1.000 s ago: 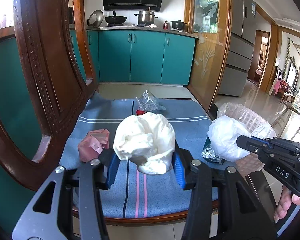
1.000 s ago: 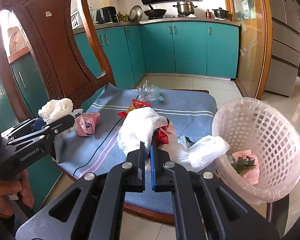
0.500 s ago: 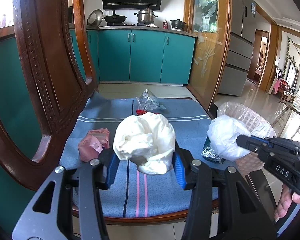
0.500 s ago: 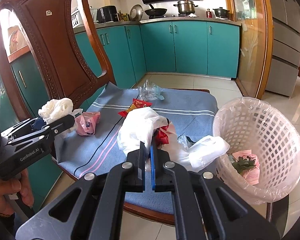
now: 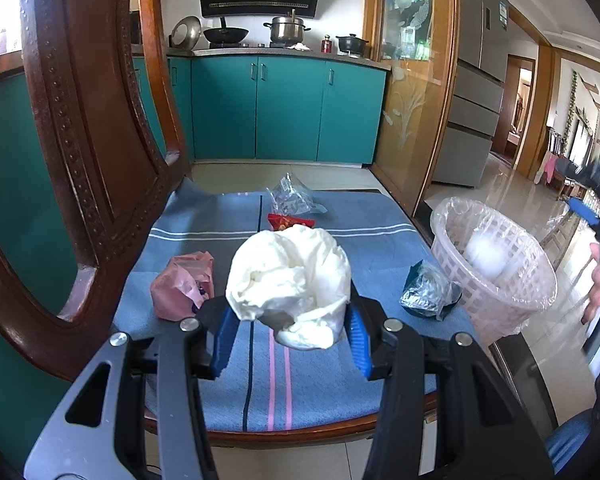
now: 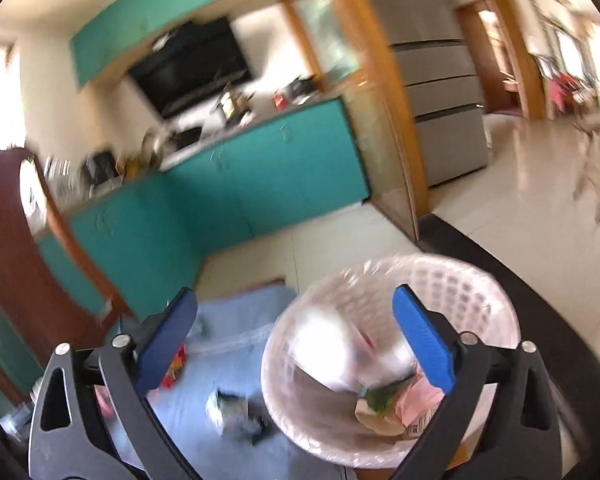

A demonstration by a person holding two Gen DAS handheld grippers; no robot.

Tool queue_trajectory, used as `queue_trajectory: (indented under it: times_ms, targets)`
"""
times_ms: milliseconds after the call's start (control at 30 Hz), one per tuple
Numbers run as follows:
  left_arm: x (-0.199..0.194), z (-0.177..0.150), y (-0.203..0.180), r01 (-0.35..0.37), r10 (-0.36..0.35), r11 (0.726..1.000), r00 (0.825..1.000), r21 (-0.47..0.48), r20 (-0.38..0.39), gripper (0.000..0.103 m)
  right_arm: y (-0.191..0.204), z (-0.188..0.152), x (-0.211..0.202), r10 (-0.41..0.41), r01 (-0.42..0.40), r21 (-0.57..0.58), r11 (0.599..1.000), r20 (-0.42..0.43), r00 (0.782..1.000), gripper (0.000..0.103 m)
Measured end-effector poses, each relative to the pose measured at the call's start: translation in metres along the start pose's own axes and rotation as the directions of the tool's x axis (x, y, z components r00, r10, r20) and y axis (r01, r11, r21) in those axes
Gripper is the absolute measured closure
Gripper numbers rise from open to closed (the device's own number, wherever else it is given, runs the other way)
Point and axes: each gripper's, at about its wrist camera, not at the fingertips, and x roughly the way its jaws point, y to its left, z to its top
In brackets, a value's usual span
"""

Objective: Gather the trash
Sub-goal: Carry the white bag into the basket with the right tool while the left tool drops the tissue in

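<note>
Left gripper, lower centre of its view, points slightly downward over the chair cushion, jaws clamped on a crumpled white bag. Right gripper is tilted over the white basket at lower right; its jaws have just been opening, now wide, nothing between them. A white wad lies inside the basket. No legible writing.
</note>
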Motion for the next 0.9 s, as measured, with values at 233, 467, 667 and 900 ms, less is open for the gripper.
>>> queue_trajectory:
  times_ms: [233, 467, 667, 900]
  targets:
    - [0.010, -0.011, -0.025, 0.064, -0.062, 0.997, 0.997, 0.040, -0.048, 0.055, -0.037, 0.015, -0.030, -0.088, 0.066, 0.148, 0.987, 0.142, 0.986, 0.004]
    - [0.030, 0.001, -0.115, 0.217, -0.204, 0.969, 0.973, 0.121, -0.106, 0.055, -0.068, 0.021, -0.028, -0.175, 0.133, 0.254, 0.958, 0.151, 0.973, 0.004]
    - [0.060, 0.066, -0.214, 0.349, -0.340, 0.929, 0.936, 0.121, -0.089, 0.015, -0.093, 0.020, -0.039, -0.233, 0.168, 0.344, 0.924, 0.157, 0.960, 0.004]
    - [0.043, 0.063, -0.183, 0.244, -0.239, 0.961, 0.969, 0.127, -0.059, 0.008, -0.086, 0.022, -0.033, -0.199, 0.150, 0.311, 0.939, 0.135, 0.971, 0.004]
